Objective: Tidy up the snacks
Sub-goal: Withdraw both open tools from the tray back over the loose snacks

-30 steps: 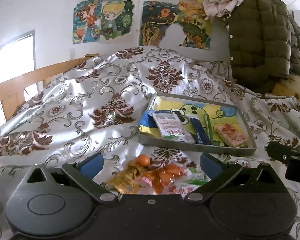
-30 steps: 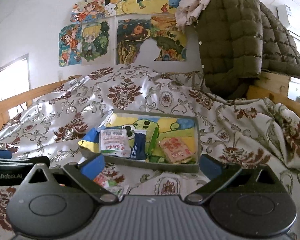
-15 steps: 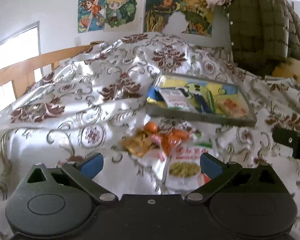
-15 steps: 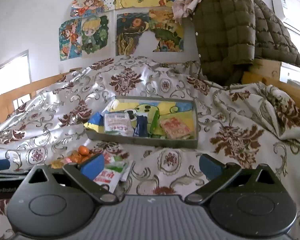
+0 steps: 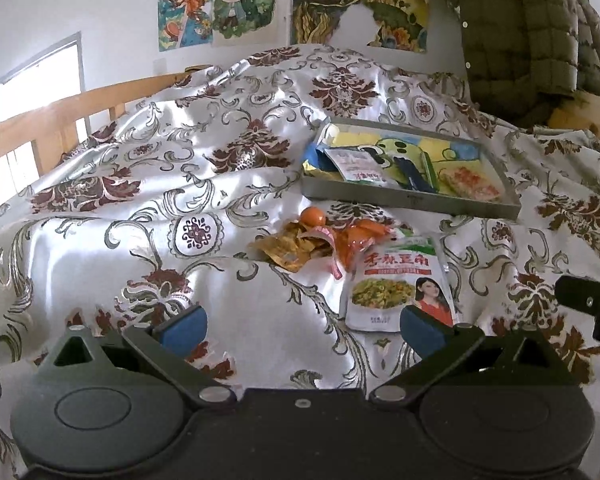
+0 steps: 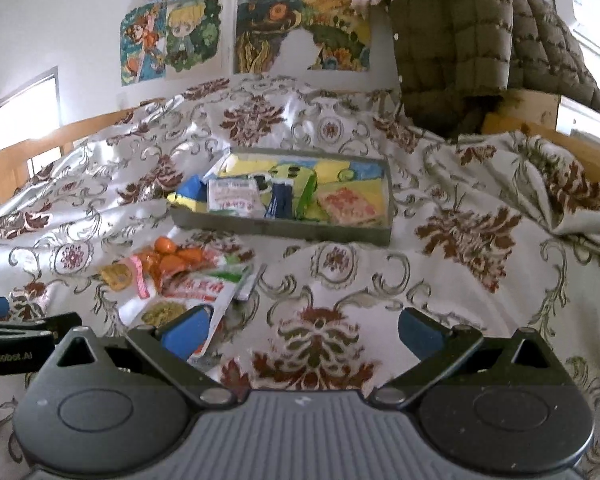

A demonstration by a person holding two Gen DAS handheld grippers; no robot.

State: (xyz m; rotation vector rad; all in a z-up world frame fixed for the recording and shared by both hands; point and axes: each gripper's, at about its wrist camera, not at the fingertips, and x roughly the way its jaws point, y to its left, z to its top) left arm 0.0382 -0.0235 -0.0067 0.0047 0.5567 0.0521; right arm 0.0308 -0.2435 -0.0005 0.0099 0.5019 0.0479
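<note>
One snack pouch (image 5: 398, 282) lies flat, long axis toward tray (image 5: 408, 200).

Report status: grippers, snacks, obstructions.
Left gripper open, right gripper open, both empty. Loose snacks piled before tray. Nothing blocking.

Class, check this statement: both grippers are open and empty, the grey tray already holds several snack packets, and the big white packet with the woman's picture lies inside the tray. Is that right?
Not quite. The big white packet lies on the bedspread in front of the grey tray, not inside it, as the left wrist view shows. The rest holds: the left gripper and right gripper are open and empty.
</note>
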